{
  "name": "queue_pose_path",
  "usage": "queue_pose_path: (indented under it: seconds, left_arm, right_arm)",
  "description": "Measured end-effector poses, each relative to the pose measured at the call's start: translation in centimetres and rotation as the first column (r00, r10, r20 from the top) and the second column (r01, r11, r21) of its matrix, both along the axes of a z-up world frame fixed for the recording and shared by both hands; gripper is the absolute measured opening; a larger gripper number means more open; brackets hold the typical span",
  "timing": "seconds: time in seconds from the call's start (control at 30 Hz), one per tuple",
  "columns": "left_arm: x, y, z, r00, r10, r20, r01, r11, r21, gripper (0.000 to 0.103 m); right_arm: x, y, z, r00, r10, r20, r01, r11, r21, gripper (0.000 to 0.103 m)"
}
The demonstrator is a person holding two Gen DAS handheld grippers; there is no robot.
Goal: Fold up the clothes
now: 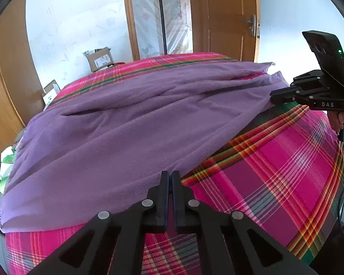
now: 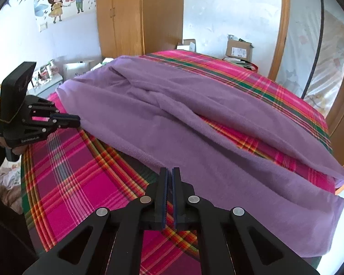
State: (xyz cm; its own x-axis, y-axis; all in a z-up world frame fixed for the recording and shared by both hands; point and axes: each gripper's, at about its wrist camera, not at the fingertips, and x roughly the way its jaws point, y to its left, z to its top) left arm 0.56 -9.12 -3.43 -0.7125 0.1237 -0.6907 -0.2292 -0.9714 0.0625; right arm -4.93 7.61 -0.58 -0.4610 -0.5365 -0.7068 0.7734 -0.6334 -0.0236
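A purple fleece garment [image 1: 126, 126] lies spread and creased across a bed covered by a pink plaid sheet [image 1: 275, 171]. My left gripper [image 1: 170, 175] is shut, its tips pinching the garment's near hem. In the right wrist view the same gripper [image 2: 78, 119] meets the left edge of the garment [image 2: 183, 114]. My right gripper [image 2: 170, 171] is shut on the hem further along. From the left wrist view it [image 1: 272, 97] clamps a corner that is drawn up toward it. A strip of the plaid sheet [image 2: 252, 146] shows through a gap between two layers of the fabric.
A cardboard box [image 1: 99, 58] stands beyond the bed's far edge, near a net curtain in a wooden frame. A wooden door [image 1: 227, 16] and a wardrobe [image 2: 126, 16] line the walls. Small boxes and clutter [image 2: 50, 71] sit beside the bed. A hand [image 1: 341, 119] holds the right gripper.
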Motion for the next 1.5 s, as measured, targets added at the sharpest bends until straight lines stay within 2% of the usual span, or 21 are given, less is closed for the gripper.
queue_pose_path:
  seconds: [0.07, 0.13, 0.17, 0.3, 0.37, 0.67, 0.8, 0.83, 0.93, 0.97, 1.1, 1.23, 1.43, 1.5]
  left_arm:
    - [0.3, 0.2, 0.4, 1.0, -0.016, -0.011, 0.016, 1.0, 0.013, 0.006]
    - [0.5, 0.8, 0.6, 0.999, -0.021, -0.03, 0.021, 1.0, -0.016, 0.02]
    - [0.5, 0.9, 0.6, 0.999, -0.022, -0.038, 0.021, 0.999, -0.031, 0.023]
    - [0.2, 1.1, 0.3, 0.999, -0.031, -0.033, 0.029, 0.998, -0.047, 0.024]
    - [0.1, 1.0, 0.1, 0.999, -0.032, -0.019, 0.031, 0.999, -0.044, 0.024]
    - [0.8, -0.5, 0.0, 1.0, 0.018, 0.012, -0.018, 1.0, 0.025, 0.024]
    - [1.3, -1.1, -0.1, 0.999, 0.035, 0.021, -0.035, 0.999, 0.026, 0.024]
    - [1.3, -1.2, -0.2, 0.999, 0.039, 0.022, -0.039, 0.999, 0.025, 0.024]
    - [1.5, -1.6, -0.2, 0.999, 0.049, 0.022, -0.049, 0.998, 0.029, 0.024]
    - [1.6, -1.8, -0.1, 0.998, 0.051, 0.02, -0.052, 0.998, 0.031, 0.024]
    - [1.6, -1.9, 0.0, 0.999, 0.044, 0.006, -0.044, 0.999, 0.028, 0.024]
    - [1.3, -1.4, 0.1, 0.999, 0.032, -0.018, -0.033, 0.999, -0.015, 0.024]
    - [0.6, -0.6, 0.1, 0.997, 0.033, -0.073, -0.041, 0.992, -0.117, 0.024]
    - [0.4, -0.4, 0.0, 0.997, 0.019, -0.069, -0.027, 0.991, -0.127, 0.024]
  right_arm:
    - [-0.2, 0.2, 0.4, 1.0, -0.008, -0.004, 0.008, 1.0, -0.008, 0.003]
    - [-0.3, 0.4, 0.9, 1.0, -0.02, -0.016, 0.02, 1.0, -0.013, 0.002]
    - [-0.5, 0.5, 1.1, 1.0, -0.023, -0.017, 0.022, 1.0, -0.018, 0.002]
    - [-0.5, 0.6, 1.5, 0.999, -0.022, -0.028, 0.022, 1.0, -0.015, 0.002]
    - [0.2, 0.3, 1.4, 0.999, 0.028, -0.017, -0.028, 1.0, -0.009, 0.002]
    - [2.2, -3.2, -1.8, 0.984, 0.178, -0.002, -0.177, 0.978, 0.112, 0.026]
    - [2.2, -4.5, -2.3, 0.975, 0.224, -0.005, -0.221, 0.966, 0.136, 0.027]
    - [2.2, -4.9, -2.5, 0.971, 0.239, 0.0, -0.237, 0.961, 0.146, 0.027]
    - [2.3, -5.7, -2.7, 0.965, 0.263, -0.008, -0.258, 0.951, 0.172, 0.004]
    - [2.2, -5.9, -2.7, 0.965, 0.261, -0.014, -0.254, 0.95, 0.18, 0.002]
    - [1.6, -5.8, -1.3, 0.971, 0.234, -0.039, -0.227, 0.964, 0.138, 0.002]
    - [0.6, -5.4, 0.5, 0.977, 0.209, -0.046, -0.205, 0.976, 0.079, 0.002]
    - [0.4, -5.8, 1.1, 0.975, 0.214, -0.053, -0.209, 0.974, 0.089, 0.002]
    - [0.3, -5.8, 1.0, 0.976, 0.21, -0.05, -0.205, 0.975, 0.088, 0.002]
